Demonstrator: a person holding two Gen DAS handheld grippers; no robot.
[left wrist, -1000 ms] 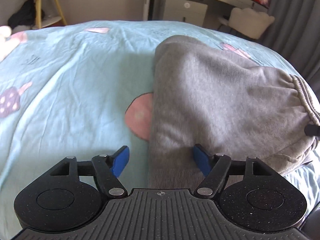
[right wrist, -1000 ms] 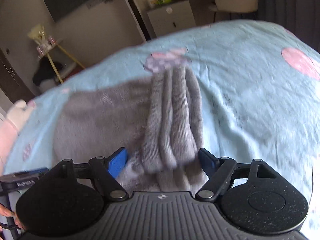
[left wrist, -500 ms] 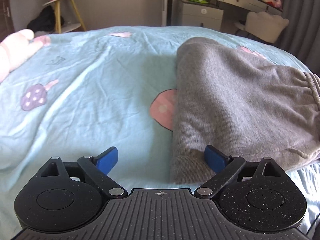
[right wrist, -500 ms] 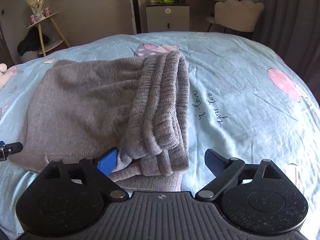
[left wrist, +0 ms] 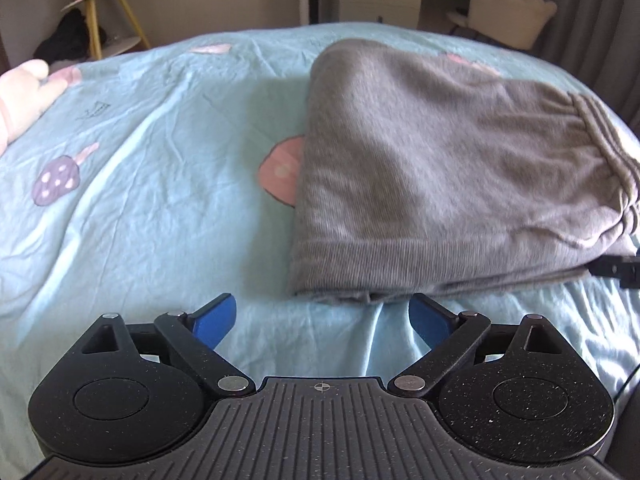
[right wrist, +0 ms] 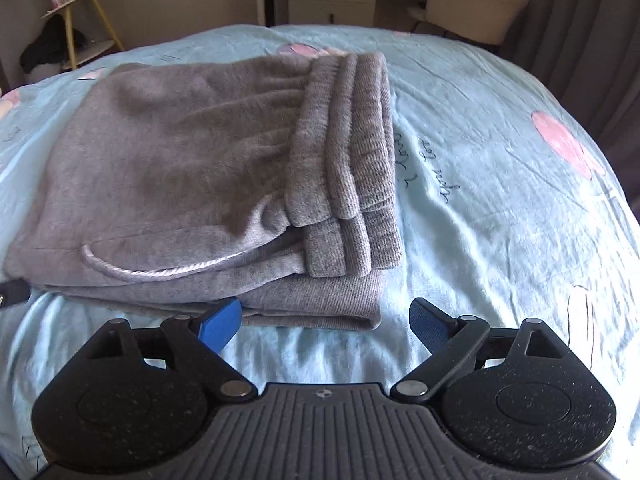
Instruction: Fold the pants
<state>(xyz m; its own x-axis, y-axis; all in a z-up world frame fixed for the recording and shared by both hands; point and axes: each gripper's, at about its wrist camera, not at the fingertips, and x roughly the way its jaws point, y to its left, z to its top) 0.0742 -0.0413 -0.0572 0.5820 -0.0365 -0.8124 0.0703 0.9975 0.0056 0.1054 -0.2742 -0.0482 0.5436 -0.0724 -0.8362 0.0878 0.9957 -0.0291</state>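
Grey knit pants [left wrist: 432,168] lie folded into a compact stack on the light blue bed sheet [left wrist: 152,184]. In the right wrist view the same pants [right wrist: 192,168] show their ribbed cuffs and waistband on the right side and a loose drawstring [right wrist: 160,270] along the near edge. My left gripper [left wrist: 322,320] is open just short of the stack's near left corner, with only sheet between its blue pads. My right gripper [right wrist: 326,320] is open too, just short of the near right corner, touching nothing.
The sheet carries pink and purple mushroom prints [left wrist: 54,180]. A pale plush toy [left wrist: 24,96] lies at the far left of the bed. Beyond the bed stand a yellow-legged side table [left wrist: 100,8], a white cabinet [left wrist: 378,2] and a cream chair [left wrist: 512,16]. Dark curtains hang on the right.
Both grippers opened, let go of the pants' near edge and drew back toward me. The folded stack now lies free on the sheet ahead of the fingertips.
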